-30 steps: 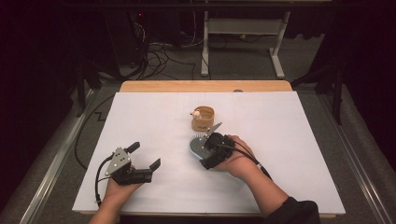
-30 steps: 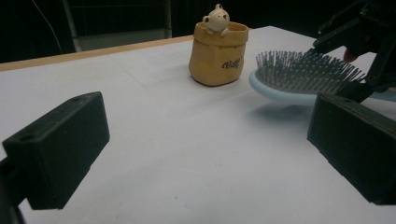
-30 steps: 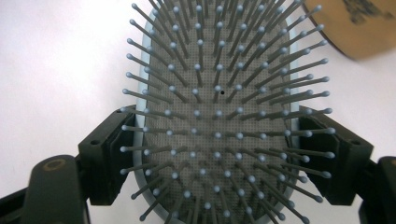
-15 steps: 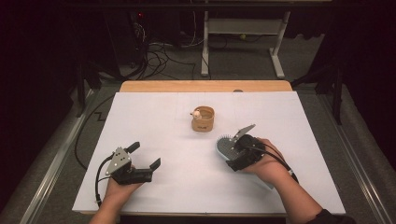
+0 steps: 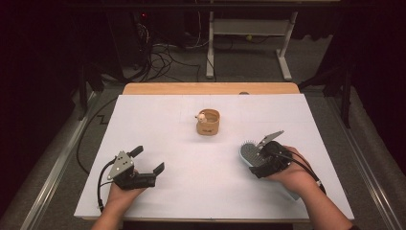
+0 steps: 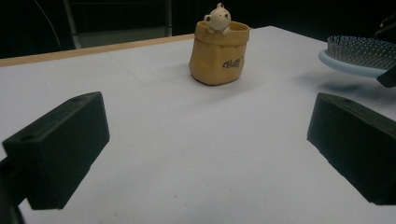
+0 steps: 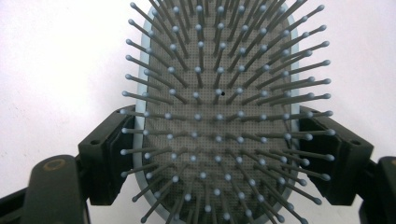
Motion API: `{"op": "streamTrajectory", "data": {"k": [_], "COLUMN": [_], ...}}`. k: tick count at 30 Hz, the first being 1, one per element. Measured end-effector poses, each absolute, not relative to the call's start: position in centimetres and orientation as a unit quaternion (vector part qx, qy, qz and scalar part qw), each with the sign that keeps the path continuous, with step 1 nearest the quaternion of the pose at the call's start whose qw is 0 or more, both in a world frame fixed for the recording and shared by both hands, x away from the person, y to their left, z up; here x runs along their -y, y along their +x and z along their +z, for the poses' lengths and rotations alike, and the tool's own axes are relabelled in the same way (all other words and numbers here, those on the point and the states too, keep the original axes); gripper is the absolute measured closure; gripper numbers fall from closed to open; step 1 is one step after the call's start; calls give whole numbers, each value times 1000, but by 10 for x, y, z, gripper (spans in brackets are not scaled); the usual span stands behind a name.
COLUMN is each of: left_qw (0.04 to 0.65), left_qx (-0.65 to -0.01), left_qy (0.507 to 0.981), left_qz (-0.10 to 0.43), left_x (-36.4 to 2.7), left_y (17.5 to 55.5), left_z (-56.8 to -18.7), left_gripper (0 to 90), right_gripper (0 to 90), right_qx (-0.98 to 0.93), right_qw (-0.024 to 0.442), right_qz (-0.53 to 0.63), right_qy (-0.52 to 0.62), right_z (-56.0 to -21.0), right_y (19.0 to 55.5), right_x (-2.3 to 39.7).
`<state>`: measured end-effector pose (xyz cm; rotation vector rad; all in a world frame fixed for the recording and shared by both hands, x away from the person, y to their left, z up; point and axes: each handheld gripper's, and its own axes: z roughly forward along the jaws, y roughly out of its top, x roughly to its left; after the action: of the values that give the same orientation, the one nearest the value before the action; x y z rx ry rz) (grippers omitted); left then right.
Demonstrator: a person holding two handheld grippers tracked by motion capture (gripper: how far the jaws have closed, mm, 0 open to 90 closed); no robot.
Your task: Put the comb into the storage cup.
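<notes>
Tabletop [image 5: 158,120] work runs from the left tool [image 5: 146,173], which sits near the front left edge with its jaws spread wide and nothing between them, across to the small tan pot [image 5: 208,122] with a bear figure standing alone at the centre, and on to the right tool [image 5: 262,158] at the front right. That right tool is clamped on a pale blue hairbrush [image 5: 249,154], one pad on each long edge of the head, bristles facing up.

To carry the brush well, I judge the grip should stay square across the head, since the rim looks smooth and could slip. Keep the head level and well apart from the pot, and set it down flat before loosening the pads.

From the right gripper view the pads [image 7: 110,154] are seen pressing both rims of the brush, and the grey bristle cushion is clear. From the left gripper view the brush head [image 6: 359,56] appears to hover just above the white surface with a shadow beneath it, a gap the high view does not reveal.
</notes>
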<state>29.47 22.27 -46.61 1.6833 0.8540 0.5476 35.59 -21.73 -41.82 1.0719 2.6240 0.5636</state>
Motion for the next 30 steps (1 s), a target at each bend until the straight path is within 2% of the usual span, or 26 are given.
{"op": "streamTrajectory", "data": {"k": [30], "left_qw": [556], "left_qx": [-361], "left_qy": [713], "left_qz": [228], "left_x": [-222], "left_y": [295], "left_z": [-467], "left_gripper": [0], "right_gripper": [203], "right_qx": [-895], "right_qw": [118], "right_qz": [202], "right_qy": [380], "right_z": [-420], "right_y": [368], "right_x": [210]}}
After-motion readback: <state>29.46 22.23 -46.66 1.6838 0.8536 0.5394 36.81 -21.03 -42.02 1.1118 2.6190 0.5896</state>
